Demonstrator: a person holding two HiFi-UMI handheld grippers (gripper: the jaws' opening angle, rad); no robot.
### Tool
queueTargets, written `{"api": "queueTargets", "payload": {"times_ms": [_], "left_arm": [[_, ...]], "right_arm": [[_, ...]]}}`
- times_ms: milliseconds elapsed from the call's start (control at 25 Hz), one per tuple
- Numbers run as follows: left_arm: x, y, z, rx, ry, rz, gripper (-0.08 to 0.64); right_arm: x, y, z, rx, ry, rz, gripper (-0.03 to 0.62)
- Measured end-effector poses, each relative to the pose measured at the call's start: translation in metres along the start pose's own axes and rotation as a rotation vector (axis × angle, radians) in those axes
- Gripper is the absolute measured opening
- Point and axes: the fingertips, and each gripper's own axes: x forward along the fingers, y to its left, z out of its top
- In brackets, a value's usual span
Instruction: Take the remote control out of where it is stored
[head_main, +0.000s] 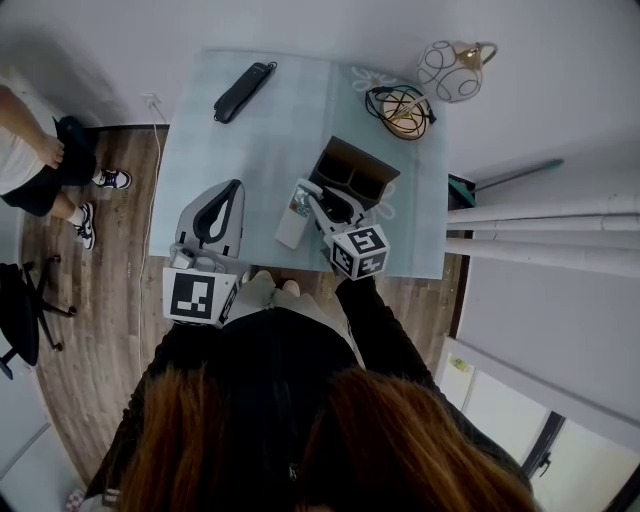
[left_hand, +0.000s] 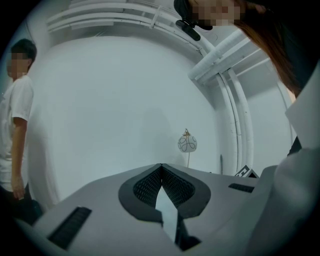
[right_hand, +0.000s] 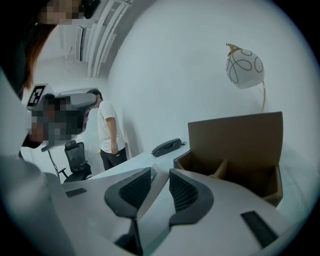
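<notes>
The slim white remote control (head_main: 292, 222) is out of the open brown cardboard box (head_main: 352, 170) and slants down to the table (head_main: 200, 130) just left of it. My right gripper (head_main: 304, 193) is shut on its upper end. In the right gripper view the remote control (right_hand: 152, 182) fills the gap between both dark pads of the right gripper (right_hand: 159, 172), with the box (right_hand: 235, 145) and its dividers just behind on the right. My left gripper (head_main: 236, 184) hovers at the table's near left, jaws shut and empty, tips meeting in the left gripper view (left_hand: 161, 166).
A black handset-shaped case (head_main: 243, 90) lies at the far left of the table. A round wire ornament (head_main: 402, 110) and a white globe lamp (head_main: 450, 70) stand at the far right. A person (head_main: 30, 160) stands left of the table, near an office chair (head_main: 20, 310).
</notes>
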Motion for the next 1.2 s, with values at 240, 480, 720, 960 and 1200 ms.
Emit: {"api": "queueTargets", "payload": {"times_ms": [240, 480, 720, 960, 1200], "left_arm": [[0.000, -0.002, 0.001, -0.001, 0.005, 0.001, 0.005], [-0.003, -0.001, -0.001, -0.002, 0.000, 0.000, 0.005], [-0.004, -0.001, -0.003, -0.006, 0.004, 0.003, 0.005], [-0.005, -0.001, -0.004, -0.005, 0.006, 0.002, 0.005], [-0.004, -0.002, -0.004, -0.006, 0.006, 0.001, 0.005]], "right_arm": [[0.009, -0.010, -0.004, -0.037, 0.046, -0.040, 0.112], [0.017, -0.017, -0.016, -0.105, 0.115, -0.090, 0.117], [0.025, -0.021, -0.036, -0.243, 0.219, -0.134, 0.061], [0.027, -0.022, -0.043, -0.225, 0.235, -0.140, 0.034], [0.021, -0.019, -0.022, -0.235, 0.160, -0.156, 0.014]]}}
